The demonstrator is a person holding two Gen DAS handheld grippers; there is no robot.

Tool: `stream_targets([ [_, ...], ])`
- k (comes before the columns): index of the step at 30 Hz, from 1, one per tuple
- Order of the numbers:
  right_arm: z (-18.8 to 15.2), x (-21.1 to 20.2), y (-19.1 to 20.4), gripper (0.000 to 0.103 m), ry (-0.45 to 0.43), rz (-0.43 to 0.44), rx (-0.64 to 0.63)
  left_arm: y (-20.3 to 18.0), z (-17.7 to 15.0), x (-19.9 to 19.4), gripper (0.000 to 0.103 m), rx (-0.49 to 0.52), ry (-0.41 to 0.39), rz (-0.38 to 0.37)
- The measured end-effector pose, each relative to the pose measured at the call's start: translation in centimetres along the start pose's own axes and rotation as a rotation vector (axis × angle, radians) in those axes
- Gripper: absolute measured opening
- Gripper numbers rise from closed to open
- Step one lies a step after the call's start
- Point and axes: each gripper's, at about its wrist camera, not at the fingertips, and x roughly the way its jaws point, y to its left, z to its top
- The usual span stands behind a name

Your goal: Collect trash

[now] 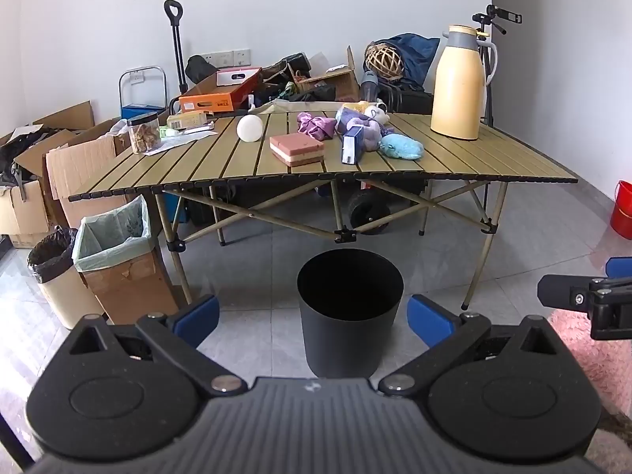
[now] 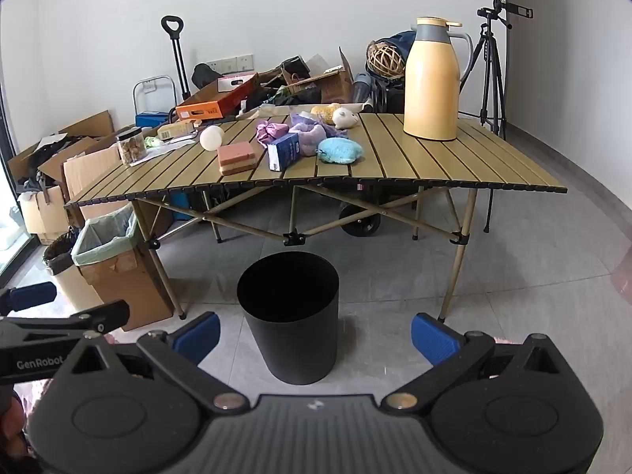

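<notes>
— What's in the black bin (image 1: 349,316)?
— Too dark to see; it's on the floor before the table (image 1: 454,158). Left gripper (image 1: 312,318) and right gripper (image 2: 314,333) gape wide, holding nothing.
— The jar (image 1: 143,132)?
— Brownish snacks, unclear.

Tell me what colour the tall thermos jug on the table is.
Pale yellow, with a grey collar under the lid. The thermos jug shows best in the right wrist view.

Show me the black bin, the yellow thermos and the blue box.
black bin (image 1: 347,339), left wrist view, front wall.
yellow thermos (image 1: 457,91), left wrist view, body.
blue box (image 2: 285,152), right wrist view, side face.
</notes>
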Motion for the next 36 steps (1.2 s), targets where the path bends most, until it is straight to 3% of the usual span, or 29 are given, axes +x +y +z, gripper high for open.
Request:
stream_targets([
  [36,0.38,-0.67,0.37,0.103,-0.014,0.002,-0.003,0.01,0.08,-0.46,0.103,0.002,-0.018,-0.008],
])
